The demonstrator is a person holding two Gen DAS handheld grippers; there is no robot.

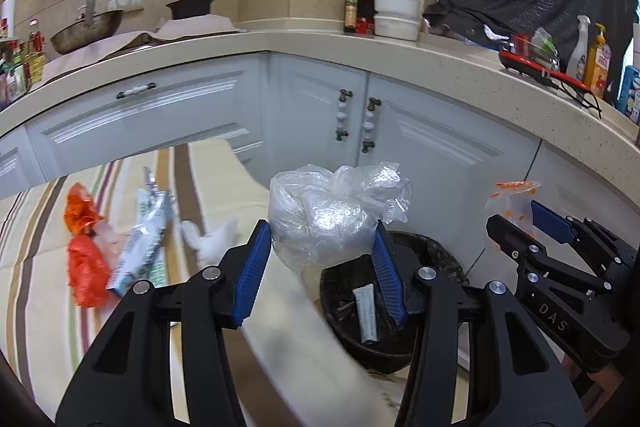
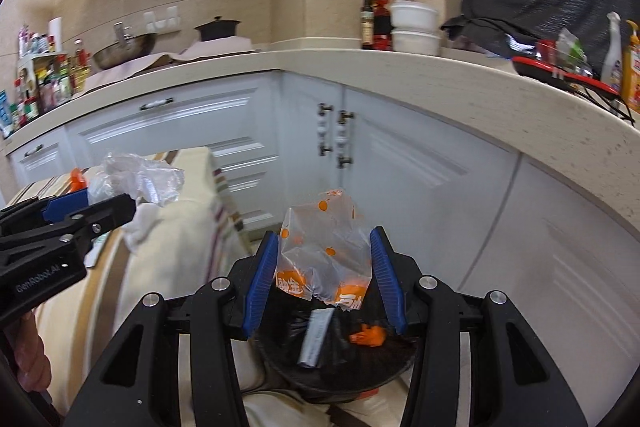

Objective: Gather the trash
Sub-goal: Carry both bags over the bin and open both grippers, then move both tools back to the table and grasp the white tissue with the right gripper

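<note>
My left gripper (image 1: 322, 243) is shut on a crumpled clear plastic bag (image 1: 332, 211) and holds it above the table edge, beside the black trash bin (image 1: 400, 347). My right gripper (image 2: 324, 263) is shut on a clear bag with orange dots (image 2: 320, 247), held right over the bin (image 2: 336, 359). The bin holds a grey tube (image 2: 316, 339) and an orange scrap (image 2: 368, 337). On the striped tablecloth (image 1: 40, 307) lie orange wrappers (image 1: 84, 247), a silver-green packet (image 1: 144, 239) and white tissue (image 1: 212, 239).
White cabinets (image 1: 320, 115) stand behind the bin under a beige counter (image 1: 440, 63). The counter carries bottles, white bowls (image 1: 396, 13), a wok (image 1: 86, 31), a dark pot and a red tray (image 1: 536, 67).
</note>
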